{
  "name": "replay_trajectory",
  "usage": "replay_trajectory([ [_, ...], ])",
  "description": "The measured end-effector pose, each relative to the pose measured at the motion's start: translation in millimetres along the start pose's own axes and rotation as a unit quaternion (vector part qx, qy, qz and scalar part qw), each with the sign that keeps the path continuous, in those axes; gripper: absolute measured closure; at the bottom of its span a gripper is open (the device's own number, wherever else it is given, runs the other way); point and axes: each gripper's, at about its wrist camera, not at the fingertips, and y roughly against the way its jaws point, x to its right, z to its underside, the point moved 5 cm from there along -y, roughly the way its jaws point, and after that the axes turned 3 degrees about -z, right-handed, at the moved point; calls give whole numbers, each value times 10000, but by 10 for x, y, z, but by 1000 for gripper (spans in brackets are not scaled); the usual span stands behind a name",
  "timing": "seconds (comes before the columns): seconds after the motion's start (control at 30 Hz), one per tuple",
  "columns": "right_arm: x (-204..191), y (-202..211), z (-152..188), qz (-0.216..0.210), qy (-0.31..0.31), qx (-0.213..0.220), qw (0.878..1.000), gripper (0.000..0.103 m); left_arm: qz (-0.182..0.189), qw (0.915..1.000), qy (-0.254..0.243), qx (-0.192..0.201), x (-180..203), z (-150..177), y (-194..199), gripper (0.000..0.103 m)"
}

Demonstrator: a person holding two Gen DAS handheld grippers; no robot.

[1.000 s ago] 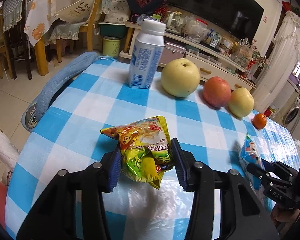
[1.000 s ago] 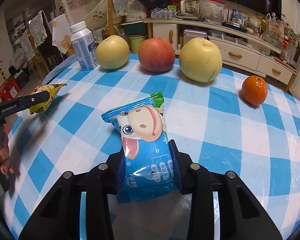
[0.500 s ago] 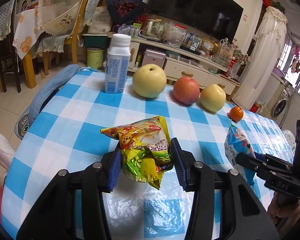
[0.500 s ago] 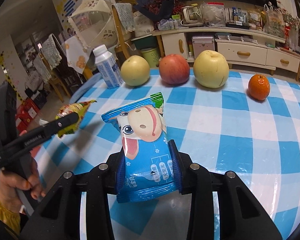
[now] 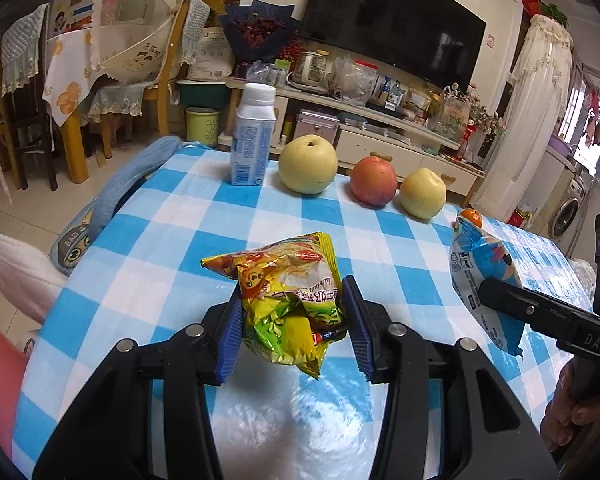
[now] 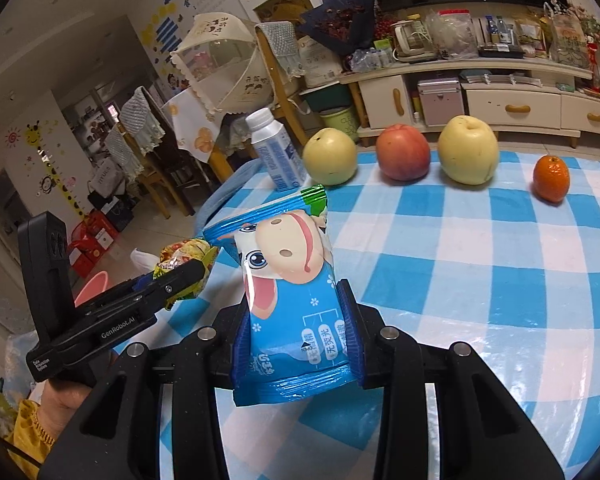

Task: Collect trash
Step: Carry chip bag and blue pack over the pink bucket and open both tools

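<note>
A: I've got the left gripper (image 5: 292, 324) clamped on the yellow wrapper (image 5: 288, 300), blue pads pressing both sides. It's crumpled, held up off the table (image 5: 172, 240), dead center in my left view.

B: And the right one?

A: Right gripper (image 6: 296, 334) is clenched on the blue wrapper (image 6: 288, 292), the one with the cartoon cow face. It stands upright between the pads, also clear of the checked cloth. In the left view I can see that same blue wrapper out at 3 o'clock, pinched by the other tool.

B: What's behind them?

A: A row along the far edge of the table. In the left view, at 12 o'clock, the bottle (image 5: 253, 136) stands upright with its white cap on. Just right of it the first pear (image 5: 308, 165), then the apple (image 5: 373, 180), then the second pear (image 5: 423, 193). The orange (image 6: 551, 178) sits at the end, apart from the rest, about 2 o'clock in the right view.

B: Where's the left tool in the right view?

A: At 9 o'clock, beyond the table edge, with the yellow wrapper poking out from its tip. My hand (image 6: 66, 396) grips the handle below it.
</note>
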Motion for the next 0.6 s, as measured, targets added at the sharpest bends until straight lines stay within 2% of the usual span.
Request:
replay_trajectory([
  [0.4, -254, -171, 138, -217, 132, -231, 9994, 63, -509, 9981, 281, 193, -440, 209, 537, 55],
  [0.6, -431, -229, 170, -300, 245, -302, 9988, 63, -718, 9961, 371, 355, -635, 154, 687, 55],
])
